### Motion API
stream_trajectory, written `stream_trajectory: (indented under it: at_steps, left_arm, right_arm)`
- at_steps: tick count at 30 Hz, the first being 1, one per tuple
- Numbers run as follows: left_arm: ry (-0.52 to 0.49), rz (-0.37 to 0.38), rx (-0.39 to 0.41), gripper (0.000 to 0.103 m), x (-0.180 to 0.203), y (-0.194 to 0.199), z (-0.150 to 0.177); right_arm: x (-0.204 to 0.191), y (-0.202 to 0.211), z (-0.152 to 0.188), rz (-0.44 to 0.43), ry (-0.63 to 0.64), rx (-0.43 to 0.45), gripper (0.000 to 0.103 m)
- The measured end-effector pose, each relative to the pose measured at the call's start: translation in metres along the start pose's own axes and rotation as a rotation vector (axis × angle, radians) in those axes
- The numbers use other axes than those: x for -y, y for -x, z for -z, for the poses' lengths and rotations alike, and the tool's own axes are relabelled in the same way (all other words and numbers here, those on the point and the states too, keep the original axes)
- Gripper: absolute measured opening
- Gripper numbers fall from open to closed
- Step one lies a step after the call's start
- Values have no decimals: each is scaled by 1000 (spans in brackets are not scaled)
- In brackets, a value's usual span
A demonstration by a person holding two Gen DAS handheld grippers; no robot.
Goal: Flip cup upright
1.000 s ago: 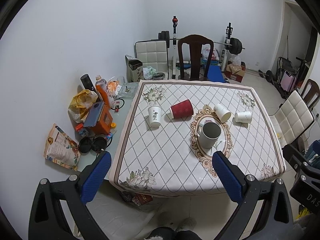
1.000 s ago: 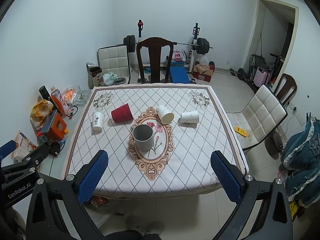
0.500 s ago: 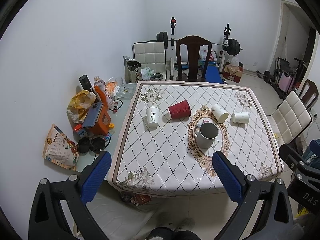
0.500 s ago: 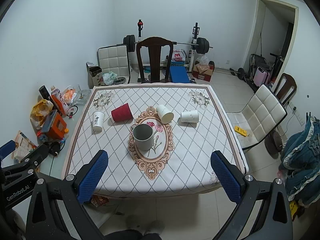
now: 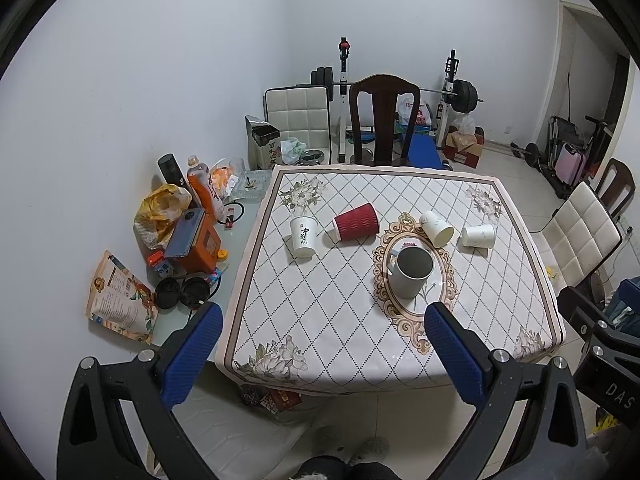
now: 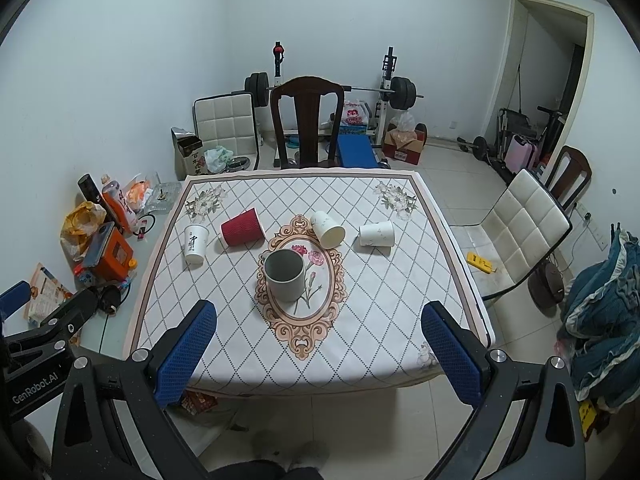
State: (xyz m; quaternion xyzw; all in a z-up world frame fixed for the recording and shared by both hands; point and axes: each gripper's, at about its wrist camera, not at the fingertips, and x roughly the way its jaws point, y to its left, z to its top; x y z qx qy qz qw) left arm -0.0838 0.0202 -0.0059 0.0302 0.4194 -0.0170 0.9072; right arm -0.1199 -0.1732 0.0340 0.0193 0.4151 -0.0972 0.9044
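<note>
Well back from the tabletop [image 6: 360, 344], both grippers, left [image 5: 320, 344] and right [image 6: 318, 346], fingers spread wide, grasping nothing. Far ahead, red cup [image 6: 242, 227] lying sideways, mouth pointing left, closer to left gripper.

White walls, tiled floor [image 6: 452, 168], dark chair [image 6: 307, 120]

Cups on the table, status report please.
Left claw and right claw open, empty, short of the table. Red cup and two white cups on their sides. Grey mug upright, nearest.
</note>
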Motion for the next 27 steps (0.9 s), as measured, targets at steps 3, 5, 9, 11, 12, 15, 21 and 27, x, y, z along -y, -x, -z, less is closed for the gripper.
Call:
stream_trajectory:
  at_steps: [3,5,9,11,12,15,21,27]
  left_arm:
    - [-1,-1,1,103,0,0,0]
    - [0,1,-2,103,0,0,-1]
    - [-2,2,-2,103,-1,1,-1]
    - [-2,1,-2,103,-1,2,-1]
    - [-2,2,-1,103,-1,2,0]
    - [-3,1,0,103,-1,3,-1]
    - [-3,1,0,103,-2,3,-1]
    - [0,7,3,103,-4,4,-1]
  right_arm:
    - [0,0,0,0,0,0,103]
    - [0,0,0,0,-1,0,103]
    - [1,1,0,0,-2,-1,103]
    - [1,1,0,1,-2,0,103]
    - [1,1,0,1,-1,1,103]
    - [1,1,0,0,-3,1,103]
    - [0,1,0,0,-2,-1,103]
    - [0,1,0,1,-4,1,103]
